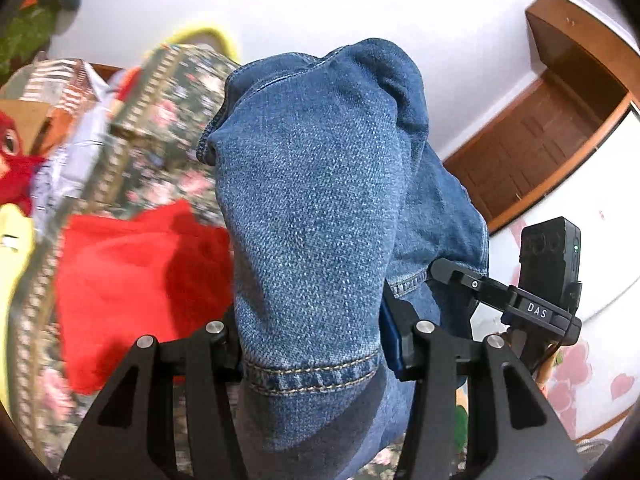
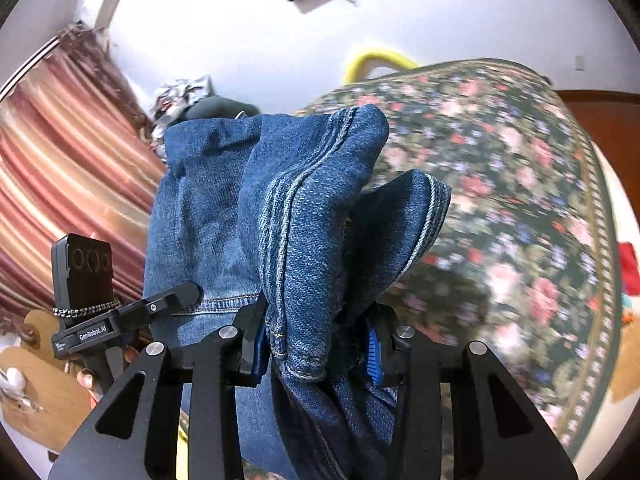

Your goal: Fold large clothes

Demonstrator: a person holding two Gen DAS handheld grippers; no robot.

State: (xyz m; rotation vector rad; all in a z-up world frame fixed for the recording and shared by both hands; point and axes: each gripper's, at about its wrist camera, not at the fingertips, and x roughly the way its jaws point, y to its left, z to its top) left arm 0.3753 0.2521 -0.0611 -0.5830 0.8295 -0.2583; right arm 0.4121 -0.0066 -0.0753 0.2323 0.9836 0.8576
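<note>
While the left gripper (image 1: 312, 356) is clamped on a hemmed end of the blue jeans (image 1: 320, 200), the right gripper (image 2: 316, 348) is pinched on a seamed fold of the same denim. Both ends are held raised above the floral bedspread (image 2: 500, 200); a red garment (image 1: 140, 280) lies on that bedspread.

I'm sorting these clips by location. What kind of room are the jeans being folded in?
Most likely a bedroom at home. A floral bedspread covers what looks like a bed, a striped curtain hangs beside it, and a wooden door is set in a white wall. Both grippers hold the jeans above the bedspread.
</note>
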